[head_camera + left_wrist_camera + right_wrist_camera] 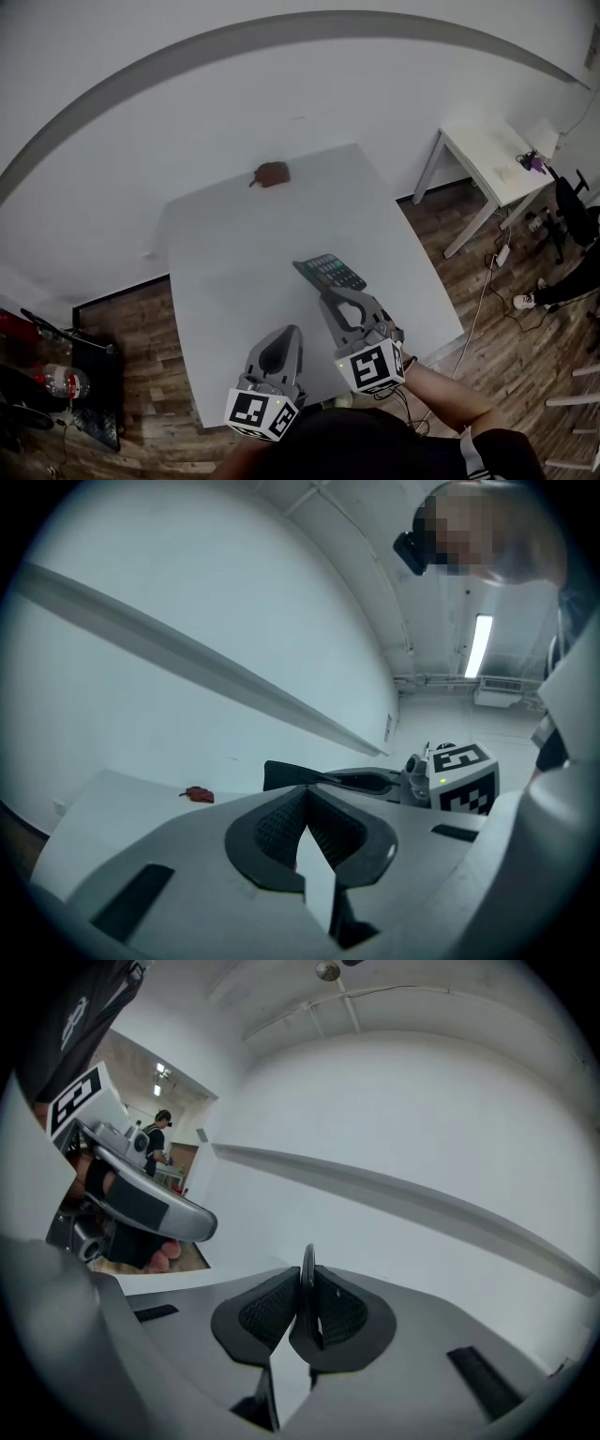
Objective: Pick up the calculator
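Right tongs clenched on one thin edge of the calculator, which is held raised over the near right part of the worktop; left tongs closed on nothing. Assessed risk: so narrow an edge hold may let the calculator pivot or slip and drop to the worktop if jolted.

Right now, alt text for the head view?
The right gripper clamps a dark calculator by its near edge over a grey table. The left gripper is beside it, shut and empty; a brown object lies far back.
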A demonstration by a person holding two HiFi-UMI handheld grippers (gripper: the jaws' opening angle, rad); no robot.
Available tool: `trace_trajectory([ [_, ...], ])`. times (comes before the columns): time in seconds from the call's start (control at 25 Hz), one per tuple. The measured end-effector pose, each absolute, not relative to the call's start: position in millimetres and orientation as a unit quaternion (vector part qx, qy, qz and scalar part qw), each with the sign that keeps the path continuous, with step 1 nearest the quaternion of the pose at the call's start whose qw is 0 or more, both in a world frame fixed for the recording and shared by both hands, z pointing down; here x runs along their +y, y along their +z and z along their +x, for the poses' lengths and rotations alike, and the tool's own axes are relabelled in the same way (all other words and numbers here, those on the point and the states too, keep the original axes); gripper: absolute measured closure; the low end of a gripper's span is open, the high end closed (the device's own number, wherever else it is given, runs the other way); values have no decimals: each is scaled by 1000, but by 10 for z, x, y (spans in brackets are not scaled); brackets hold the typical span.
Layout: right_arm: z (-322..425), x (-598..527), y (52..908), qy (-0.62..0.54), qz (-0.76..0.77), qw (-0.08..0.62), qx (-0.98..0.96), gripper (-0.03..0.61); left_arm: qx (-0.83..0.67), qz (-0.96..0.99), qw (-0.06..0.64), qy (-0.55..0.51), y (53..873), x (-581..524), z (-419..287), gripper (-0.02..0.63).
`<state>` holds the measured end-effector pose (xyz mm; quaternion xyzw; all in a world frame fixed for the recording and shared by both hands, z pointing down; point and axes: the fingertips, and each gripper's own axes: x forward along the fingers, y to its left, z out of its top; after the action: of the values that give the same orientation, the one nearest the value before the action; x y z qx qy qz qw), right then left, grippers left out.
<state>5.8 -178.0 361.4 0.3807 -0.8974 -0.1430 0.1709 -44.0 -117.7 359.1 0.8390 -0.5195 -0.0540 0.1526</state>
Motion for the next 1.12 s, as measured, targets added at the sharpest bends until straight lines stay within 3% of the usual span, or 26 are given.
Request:
trace_trajectory([
  [0.44, 174, -1467, 3061, -141, 365, 130, -911, 525, -514, 846, 125, -66, 3168, -1190, -310, 607],
  [1.12, 159, -1403, 3053, -111, 360, 125, -918, 525, -510, 849, 123, -60, 3151, -1209, -233, 607],
])
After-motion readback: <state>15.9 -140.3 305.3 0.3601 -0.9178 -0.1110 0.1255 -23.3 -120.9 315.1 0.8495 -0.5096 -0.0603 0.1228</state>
